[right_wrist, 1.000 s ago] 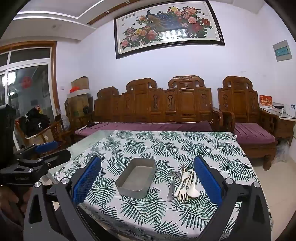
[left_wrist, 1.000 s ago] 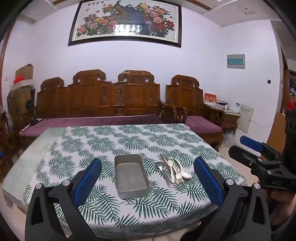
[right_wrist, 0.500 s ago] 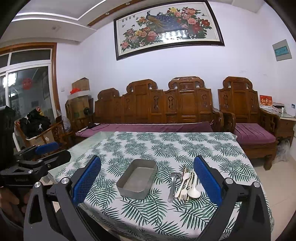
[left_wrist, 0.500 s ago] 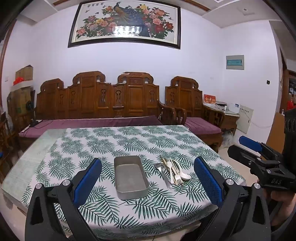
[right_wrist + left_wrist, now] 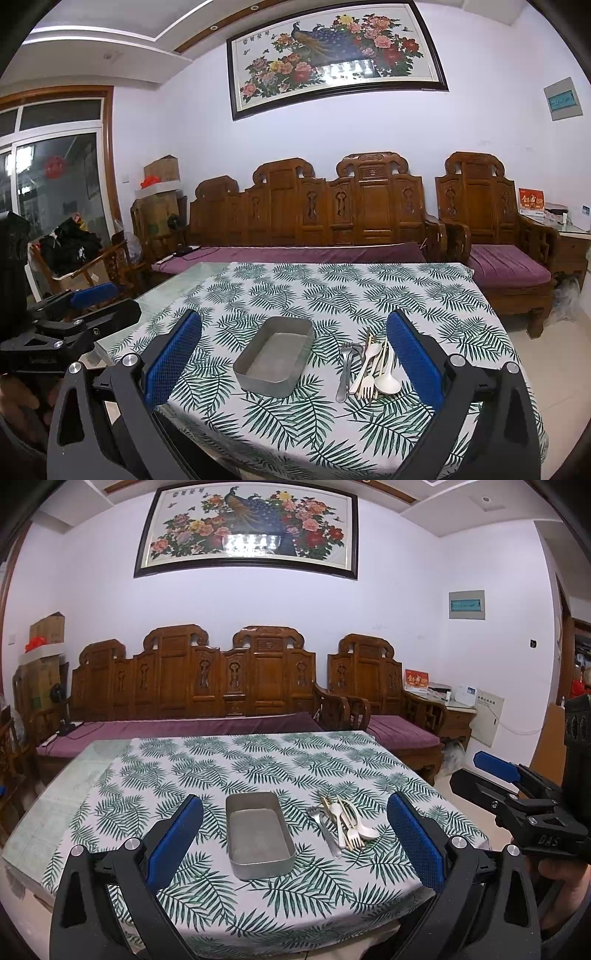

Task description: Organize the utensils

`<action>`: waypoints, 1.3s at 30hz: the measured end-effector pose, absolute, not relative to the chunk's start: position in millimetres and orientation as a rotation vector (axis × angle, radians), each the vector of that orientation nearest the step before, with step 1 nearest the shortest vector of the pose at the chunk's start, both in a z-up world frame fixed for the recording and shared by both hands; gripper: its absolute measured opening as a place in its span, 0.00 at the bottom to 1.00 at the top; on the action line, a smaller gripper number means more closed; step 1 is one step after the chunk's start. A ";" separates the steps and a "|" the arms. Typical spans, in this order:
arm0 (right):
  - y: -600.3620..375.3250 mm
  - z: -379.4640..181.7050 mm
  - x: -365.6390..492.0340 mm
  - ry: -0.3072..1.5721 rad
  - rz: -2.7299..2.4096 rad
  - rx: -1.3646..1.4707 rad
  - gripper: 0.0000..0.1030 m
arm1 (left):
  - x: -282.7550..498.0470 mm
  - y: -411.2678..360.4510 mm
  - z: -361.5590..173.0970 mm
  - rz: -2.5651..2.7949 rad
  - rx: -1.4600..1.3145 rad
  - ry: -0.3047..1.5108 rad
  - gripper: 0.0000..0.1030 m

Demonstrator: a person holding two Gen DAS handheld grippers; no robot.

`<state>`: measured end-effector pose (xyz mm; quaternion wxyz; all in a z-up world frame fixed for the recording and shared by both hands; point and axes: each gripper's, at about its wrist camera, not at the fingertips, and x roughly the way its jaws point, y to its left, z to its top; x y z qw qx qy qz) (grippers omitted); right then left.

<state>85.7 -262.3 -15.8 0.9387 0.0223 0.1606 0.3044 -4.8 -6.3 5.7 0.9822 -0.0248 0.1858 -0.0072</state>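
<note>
An empty grey metal tray [image 5: 257, 832] [image 5: 275, 360] lies on the leaf-patterned tablecloth [image 5: 240, 764] [image 5: 351, 288] near the front edge. Just right of it lies a pile of utensils [image 5: 341, 823] [image 5: 367, 369]: a metal fork, a white fork, a white spoon and chopsticks. My left gripper [image 5: 295, 836] is open and empty, held in front of the table facing the tray. My right gripper [image 5: 293, 360] is open and empty, also held short of the table; it shows at the right of the left wrist view [image 5: 517, 797].
A carved wooden sofa [image 5: 221, 686] with purple cushions stands behind the table, a matching armchair [image 5: 487, 229] to its right. The table's left strip [image 5: 62, 786] is bare glass. Boxes and clutter [image 5: 74, 243] stand at the far left.
Both grippers have drifted slightly closer to the table and a little lower; the tray and utensils have not moved. Both stay open.
</note>
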 end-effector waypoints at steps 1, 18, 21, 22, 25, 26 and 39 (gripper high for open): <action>-263.3 -15.2 86.4 0.327 0.623 0.046 0.98 | -5.1 -6.5 5.5 -0.014 -0.049 0.373 0.94; -263.6 -15.1 86.1 0.327 0.623 0.049 0.98 | -6.5 -5.9 6.4 -0.018 -0.048 0.366 0.94; -263.7 -15.0 86.1 0.326 0.623 0.049 0.98 | -7.2 -5.7 6.2 -0.018 -0.046 0.365 0.94; -263.7 -15.1 86.1 0.326 0.624 0.049 0.98 | -7.0 -5.8 6.5 -0.017 -0.046 0.365 0.94; -263.4 -16.2 85.9 0.326 0.624 0.049 0.98 | -7.0 -5.7 6.6 -0.017 -0.046 0.364 0.94; -263.3 -15.9 85.8 0.326 0.624 0.049 0.98 | -7.1 -5.7 6.9 -0.017 -0.045 0.363 0.94; -264.2 -15.0 84.9 0.328 0.626 0.051 0.98 | -7.7 -6.4 9.1 -0.014 -0.042 0.358 0.94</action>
